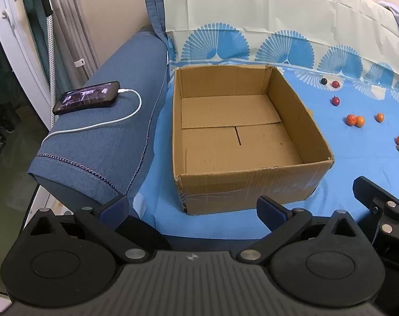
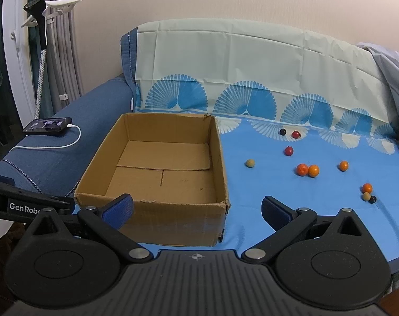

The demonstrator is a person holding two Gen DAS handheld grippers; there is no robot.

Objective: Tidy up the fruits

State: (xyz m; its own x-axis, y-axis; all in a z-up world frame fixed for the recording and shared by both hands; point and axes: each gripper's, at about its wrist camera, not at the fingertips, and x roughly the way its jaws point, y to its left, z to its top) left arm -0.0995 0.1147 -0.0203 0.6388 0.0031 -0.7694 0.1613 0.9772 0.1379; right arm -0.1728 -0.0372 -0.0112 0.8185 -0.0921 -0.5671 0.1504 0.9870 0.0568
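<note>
Two grippers, left gripper (image 1: 193, 208) and right gripper (image 2: 196, 208), hold fingers spread wide near the empty box (image 2: 157, 205); fruits (image 2: 307, 170) lie on the sofa (image 2: 291, 197).

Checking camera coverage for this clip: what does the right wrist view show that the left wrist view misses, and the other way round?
Only the right wrist view shows the beige ball lying alone just right of the cardboard box; the box wall hides it from the left camera.

Only the left wrist view shows the phone's lit screen at close range.

Both share the empty box, the charging cable, the scattered fruits such as the orange pair on the blue cloth, and open tongs: left tongs, right tongs.
</note>
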